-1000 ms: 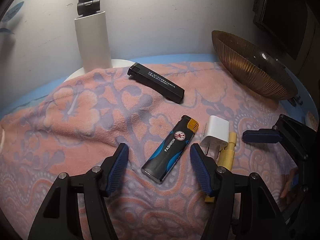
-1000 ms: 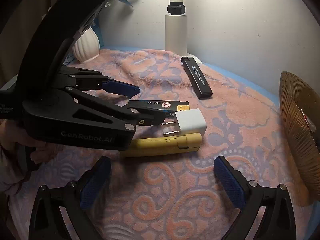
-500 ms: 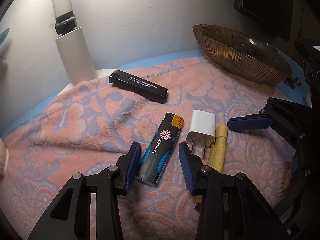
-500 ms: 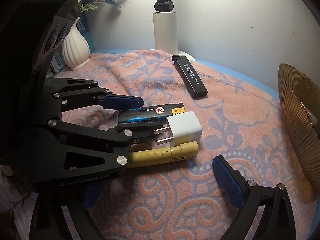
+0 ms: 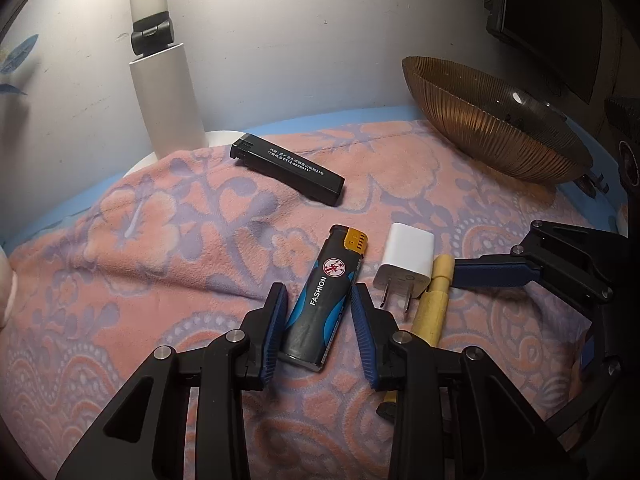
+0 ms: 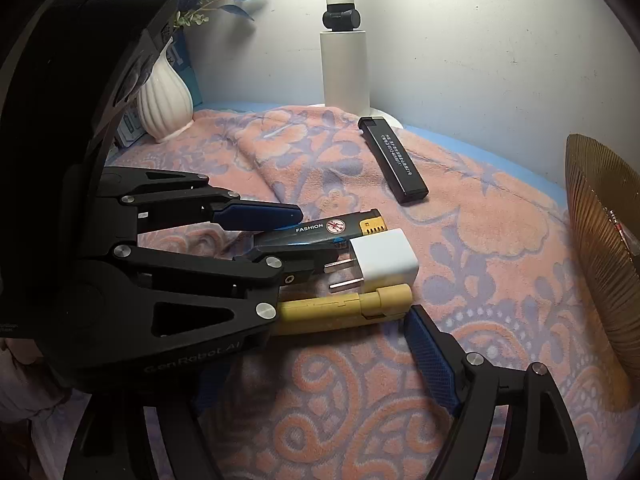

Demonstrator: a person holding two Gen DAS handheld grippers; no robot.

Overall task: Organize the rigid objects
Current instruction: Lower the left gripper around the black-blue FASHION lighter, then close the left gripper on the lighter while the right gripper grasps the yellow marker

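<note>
A black-and-blue lighter marked FASHION [image 5: 325,300] lies on the pink flowered cloth. My left gripper [image 5: 318,320] has its blue pads close on both sides of the lighter's lower half; the lighter still rests on the cloth [image 6: 320,230]. A white plug adapter [image 5: 406,266] and a yellow utility knife [image 5: 434,300] lie just right of it. A long black lighter [image 5: 288,169] lies farther back. My right gripper [image 6: 320,356] is open, low in front of the yellow knife [image 6: 344,312]; its left finger is hidden behind the left gripper.
A ribbed amber glass bowl [image 5: 492,128] stands at the back right. A white lamp post [image 5: 166,92] stands at the back, with a white vase [image 6: 164,100] to the left. The wall is close behind.
My left gripper moved forward over the FASHION lighter and narrowed from wide open to close around it. My right gripper came nearer to the yellow knife.
</note>
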